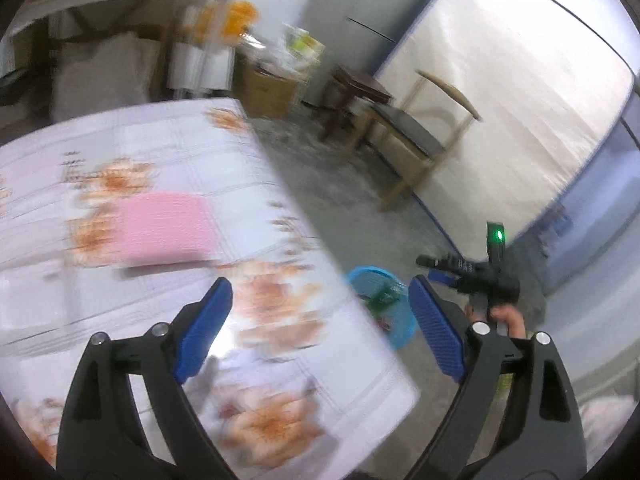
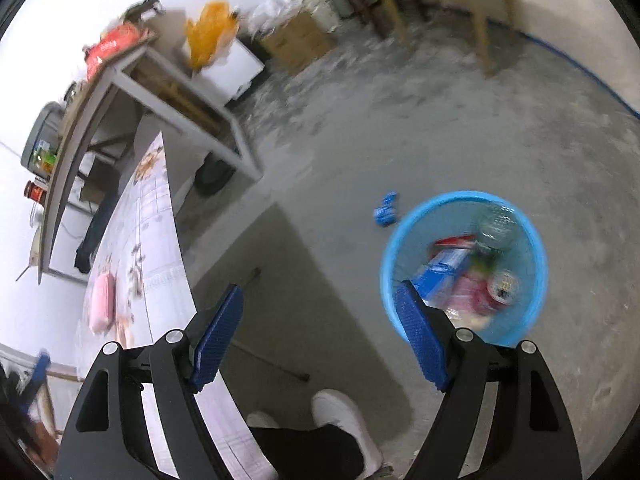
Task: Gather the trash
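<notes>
- Two hand-held grippers, left [image 1: 320,320] and right [image 2: 320,328], both spread wide with nothing between the blue pads.
- Below the left one, a bench [image 1: 100,160] under a floral cloth, carrying a pink flat item [image 1: 164,224]; blurred.
- On the grey concrete floor [image 2: 440,120], just beside the bench edge, a blue basket [image 2: 536,240] filled with trash [image 2: 468,280].
- Near the basket, on the floor, a small blue scrap [image 2: 386,210].
- Farther off, a wooden chair [image 1: 420,128], a cardboard box [image 2: 298,40] and a cluttered shelf table [image 2: 132,64].
- At the bottom edge, a white shoe [image 2: 340,412].

Bright, even indoor light; heavy motion blur both views; fisheye bending, dark corners; glare on tablecloth [image 1: 224,332].
</notes>
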The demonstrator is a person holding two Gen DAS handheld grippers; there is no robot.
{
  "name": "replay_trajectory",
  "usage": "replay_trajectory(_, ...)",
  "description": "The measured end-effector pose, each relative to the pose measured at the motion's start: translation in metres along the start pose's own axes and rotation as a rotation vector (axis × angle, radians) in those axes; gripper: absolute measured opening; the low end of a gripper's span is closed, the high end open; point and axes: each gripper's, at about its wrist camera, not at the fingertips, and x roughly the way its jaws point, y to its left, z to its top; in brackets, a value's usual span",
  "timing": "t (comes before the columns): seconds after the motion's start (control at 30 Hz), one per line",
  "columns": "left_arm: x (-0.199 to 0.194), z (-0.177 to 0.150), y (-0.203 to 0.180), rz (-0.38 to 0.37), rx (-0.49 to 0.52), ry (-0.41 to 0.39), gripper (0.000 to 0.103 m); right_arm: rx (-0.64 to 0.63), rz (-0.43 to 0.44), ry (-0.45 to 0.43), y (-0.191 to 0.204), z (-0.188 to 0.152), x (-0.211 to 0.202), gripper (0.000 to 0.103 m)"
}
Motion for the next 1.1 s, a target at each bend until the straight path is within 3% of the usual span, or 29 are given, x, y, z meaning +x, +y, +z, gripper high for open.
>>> replay_trajectory(0.13,-0.034,-0.008,0.056,0.144,-0.097,-0.054,0.09,-0.009,-0.019,0.155,0.02,0.045,0.096,0.083)
replay_trajectory(0.27,-0.071,-0.014,0.116,0.296,-0.216,-0.119,0.092,0.043,-0.077,0.292,0.012,0.075,0.188,0.083)
replay_trajectory(0.47,-0.108,-0.013,0.184,0.459,-0.33,-0.198,0.092,0.124,-0.23,0.38,-0.026,0.105,0.309,0.083)
replay_trajectory(0.67,-0.122,-0.018,0.236,0.519,-0.442,-0.246,0.092,0.169,-0.374,0.415,-0.071,0.114,0.392,0.069)
replay_trajectory(0.83,-0.116,-0.029,0.265,0.515,-0.528,-0.239,0.092,0.173,-0.451,0.425,-0.099,0.117,0.438,0.061)
replay_trajectory(1.1,-0.101,-0.028,0.267,0.542,-0.483,-0.21,0.092,0.217,-0.476,0.444,-0.121,0.11,0.463,0.039)
